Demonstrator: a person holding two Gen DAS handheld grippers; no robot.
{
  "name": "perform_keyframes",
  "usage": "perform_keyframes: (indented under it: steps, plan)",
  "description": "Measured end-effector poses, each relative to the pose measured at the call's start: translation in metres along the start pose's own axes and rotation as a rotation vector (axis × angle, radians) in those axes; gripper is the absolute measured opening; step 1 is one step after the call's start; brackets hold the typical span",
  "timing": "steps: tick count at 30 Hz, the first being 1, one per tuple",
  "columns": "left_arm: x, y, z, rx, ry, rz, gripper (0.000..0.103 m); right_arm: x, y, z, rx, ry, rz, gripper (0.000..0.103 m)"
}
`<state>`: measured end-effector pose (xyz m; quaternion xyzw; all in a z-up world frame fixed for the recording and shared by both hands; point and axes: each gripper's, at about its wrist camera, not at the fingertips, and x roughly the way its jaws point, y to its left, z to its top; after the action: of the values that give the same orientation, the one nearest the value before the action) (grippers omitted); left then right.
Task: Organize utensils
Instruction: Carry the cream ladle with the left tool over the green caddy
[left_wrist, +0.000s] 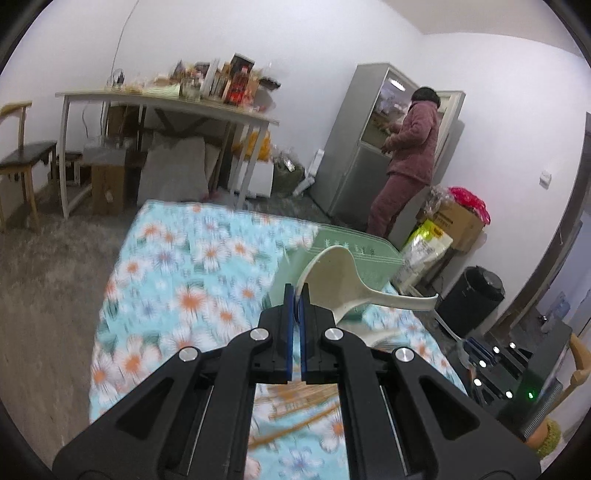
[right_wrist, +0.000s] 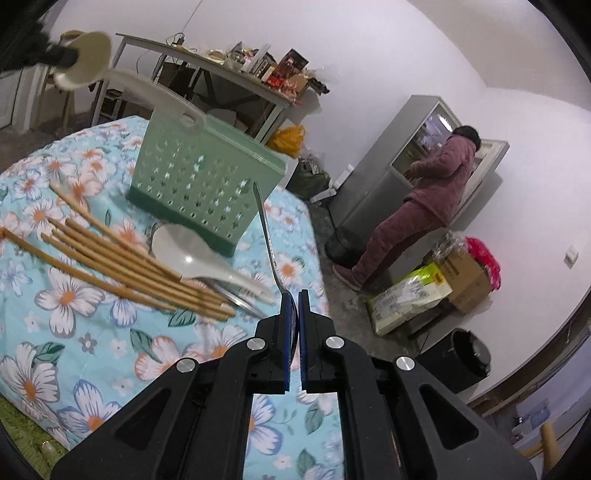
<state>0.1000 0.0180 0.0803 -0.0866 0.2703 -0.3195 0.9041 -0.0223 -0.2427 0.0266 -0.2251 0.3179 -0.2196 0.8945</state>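
My left gripper is shut on the rim of a cream plastic ladle, whose handle points right. It hangs above the floral tablecloth, just in front of the green perforated utensil holder. In the right wrist view this cream ladle hangs above and to the left of the holder. My right gripper is shut on the wide end of a metal spoon, handle pointing up. Several wooden chopsticks and a white ladle lie on the cloth beside the holder.
A person in maroon clothes stands at an open fridge beyond the table. A cluttered side table, a wooden chair, boxes and bags and a black bin stand around the room.
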Motion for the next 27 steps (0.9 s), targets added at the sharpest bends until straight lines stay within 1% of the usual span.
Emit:
perform_keyframes:
  steps: [3,5,7,11,14,18,21,23,27]
  plan:
    - [0.0,0.002,0.023,0.03,-0.05,0.014,0.001,-0.004,-0.007,0.008,0.014,-0.01,-0.01,0.004]
    - [0.001,0.001,0.038,0.064,-0.079,0.037,0.001,-0.005,-0.01,0.011,0.026,-0.016,-0.015,0.004]
    - [0.01,0.0,0.056,0.114,-0.092,0.084,0.001,-0.006,-0.012,0.014,0.038,-0.022,-0.013,0.004]
    - [0.034,-0.003,0.078,0.208,-0.052,0.171,0.001,-0.005,-0.012,0.018,0.041,-0.033,-0.017,0.004]
    - [0.052,-0.012,0.085,0.32,-0.015,0.252,0.001,-0.003,-0.013,0.021,0.046,-0.038,-0.016,0.004]
    - [0.07,-0.023,0.089,0.43,0.024,0.323,0.001,0.0,-0.013,0.022,0.051,-0.04,-0.013,0.004]
    - [0.089,-0.033,0.091,0.528,0.047,0.371,0.001,0.002,-0.014,0.021,0.057,-0.042,-0.01,0.004]
    - [0.1,-0.04,0.087,0.585,0.067,0.388,0.001,0.003,-0.014,0.021,0.062,-0.041,-0.008,0.004]
    - [0.122,-0.051,0.083,0.66,0.117,0.406,0.001,0.005,-0.016,0.021,0.07,-0.043,-0.006,0.004]
